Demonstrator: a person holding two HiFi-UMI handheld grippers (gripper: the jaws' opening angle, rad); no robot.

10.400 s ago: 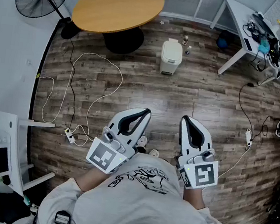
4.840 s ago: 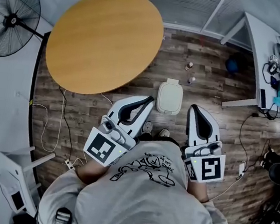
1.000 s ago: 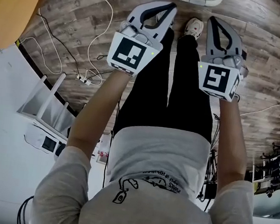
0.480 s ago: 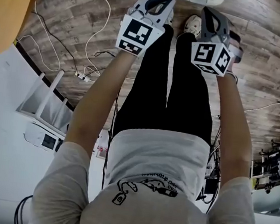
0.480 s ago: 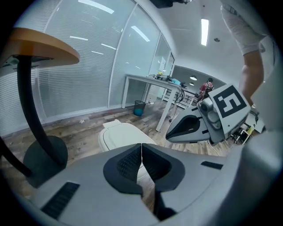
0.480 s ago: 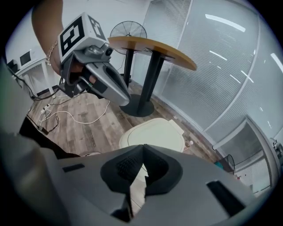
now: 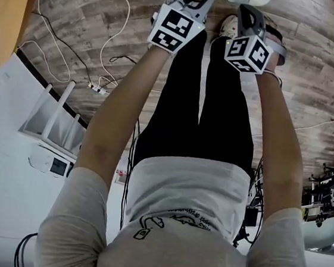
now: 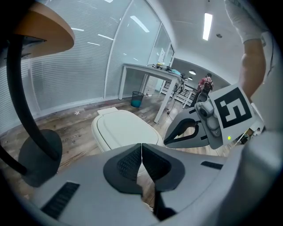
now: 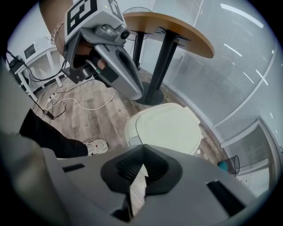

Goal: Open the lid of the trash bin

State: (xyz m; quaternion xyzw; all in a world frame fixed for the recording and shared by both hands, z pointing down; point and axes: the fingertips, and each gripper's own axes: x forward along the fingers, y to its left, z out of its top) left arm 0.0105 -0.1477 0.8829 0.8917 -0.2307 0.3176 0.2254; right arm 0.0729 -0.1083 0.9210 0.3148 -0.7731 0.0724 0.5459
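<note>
- Trash bin (image 9: 166,126) stands on the wood floor (image 9: 88,110), just past the person's shoe (image 9: 95,145). Its lid (image 8: 126,128) is down flat.
- Left gripper (image 8: 141,152): pads pressed together, nothing between them.
- Right gripper (image 9: 142,164): same, closed up and empty.
- Both are held out low, side by side, aimed at the bin's near edge but short of it. They're likely lining up to lift the lid's front lip.

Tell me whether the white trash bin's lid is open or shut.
Shut. The lid lies flat on the white trash bin, no gap at its rim, in both gripper views.
</note>
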